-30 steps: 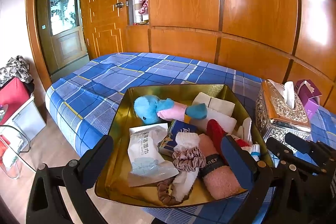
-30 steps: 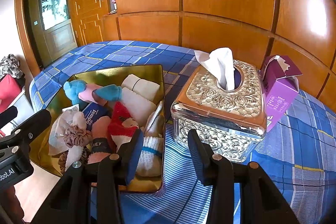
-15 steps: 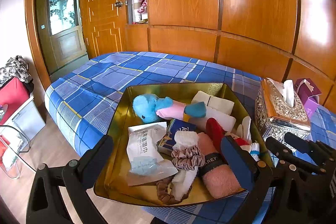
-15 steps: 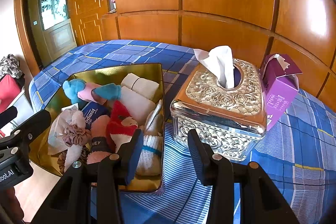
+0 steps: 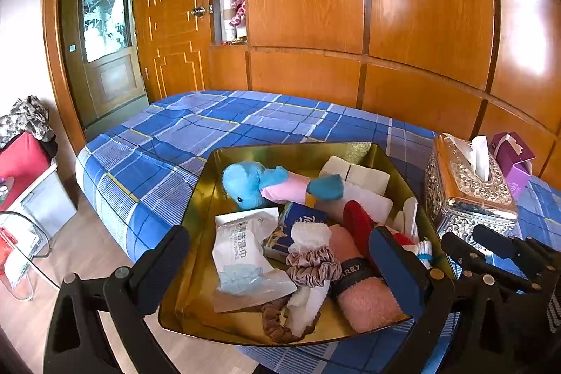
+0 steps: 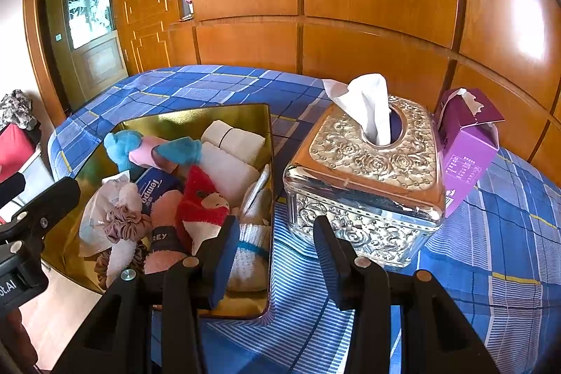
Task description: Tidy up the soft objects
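Note:
A gold tray [image 5: 196,226] [image 6: 261,128] on the blue plaid bed holds soft things: a blue and pink plush toy [image 5: 245,183] [image 6: 122,146], a wet-wipes pack [image 5: 242,262], a pink towel [image 5: 364,300], scrunchies [image 5: 312,267] [image 6: 124,225], a red plush [image 6: 201,205], white folded cloths [image 5: 361,176] [image 6: 233,141]. My left gripper [image 5: 277,260] is open and empty, hovering above the tray's near side. My right gripper [image 6: 275,247] is open and empty, between the tray's right edge and the tissue box.
A silver embossed tissue box [image 6: 364,177] [image 5: 466,191] stands right of the tray, with a purple carton [image 6: 466,149] behind it. Wooden wall panels run behind the bed [image 5: 196,135]. The floor, a red bag [image 5: 21,160] and a door lie to the left.
Both grippers have drifted slightly; the views shift a little. Both stay open and nothing in the tray has moved.

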### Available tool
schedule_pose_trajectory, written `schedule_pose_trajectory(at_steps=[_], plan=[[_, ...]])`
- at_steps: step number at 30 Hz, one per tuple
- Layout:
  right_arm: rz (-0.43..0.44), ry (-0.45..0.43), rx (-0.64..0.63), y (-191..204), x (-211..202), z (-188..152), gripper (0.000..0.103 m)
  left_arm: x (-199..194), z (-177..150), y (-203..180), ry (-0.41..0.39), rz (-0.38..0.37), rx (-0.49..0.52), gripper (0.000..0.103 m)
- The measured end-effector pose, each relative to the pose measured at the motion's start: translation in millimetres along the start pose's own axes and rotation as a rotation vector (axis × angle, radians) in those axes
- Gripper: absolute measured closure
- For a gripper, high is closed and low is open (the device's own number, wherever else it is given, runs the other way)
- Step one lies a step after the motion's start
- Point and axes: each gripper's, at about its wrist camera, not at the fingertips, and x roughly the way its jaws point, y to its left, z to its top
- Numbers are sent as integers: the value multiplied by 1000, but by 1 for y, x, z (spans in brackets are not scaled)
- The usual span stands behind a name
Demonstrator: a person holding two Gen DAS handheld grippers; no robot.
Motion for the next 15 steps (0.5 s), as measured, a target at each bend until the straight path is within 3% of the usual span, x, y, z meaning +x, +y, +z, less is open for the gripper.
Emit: schedule_pose_trajectory(at_steps=[15], plan=[[-6, -8, 3, -2, -2, 1, 59, 1, 0, 3, 6, -21, -13, 1]])
